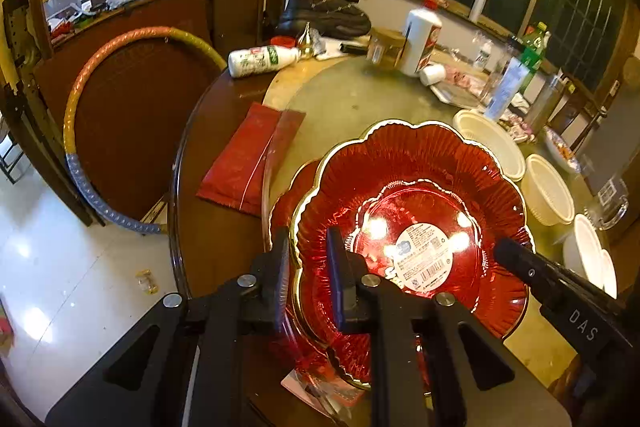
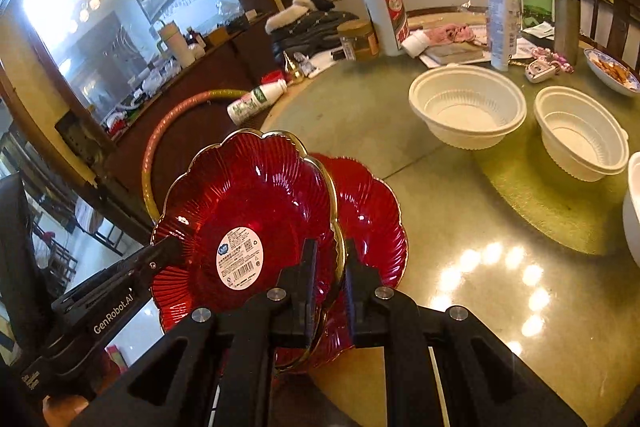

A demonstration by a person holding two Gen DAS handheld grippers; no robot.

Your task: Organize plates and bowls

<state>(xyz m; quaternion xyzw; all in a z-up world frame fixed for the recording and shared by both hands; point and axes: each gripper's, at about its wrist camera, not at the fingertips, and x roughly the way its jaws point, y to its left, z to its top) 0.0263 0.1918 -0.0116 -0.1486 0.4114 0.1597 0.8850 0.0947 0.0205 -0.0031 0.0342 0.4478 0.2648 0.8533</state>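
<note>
A red scalloped plate with a gold rim and a white label (image 1: 416,211) (image 2: 248,211) is held tilted above a second red plate (image 1: 284,203) (image 2: 372,219) that lies on the table. My left gripper (image 1: 310,251) is shut on the upper plate's rim. My right gripper (image 2: 330,263) is shut on the opposite rim of the same plate. The other gripper's body shows in each view. Three white bowls (image 2: 468,111) (image 2: 580,131) (image 1: 548,191) stand on the round table to the right.
A red packet (image 1: 248,155) lies at the table's left edge. Bottles, a white liquor bottle (image 2: 386,15), a jar, a fallen milk bottle (image 1: 260,61) and a black jacket crowd the far side. A hoop (image 1: 80,99) leans on the cabinet by the table.
</note>
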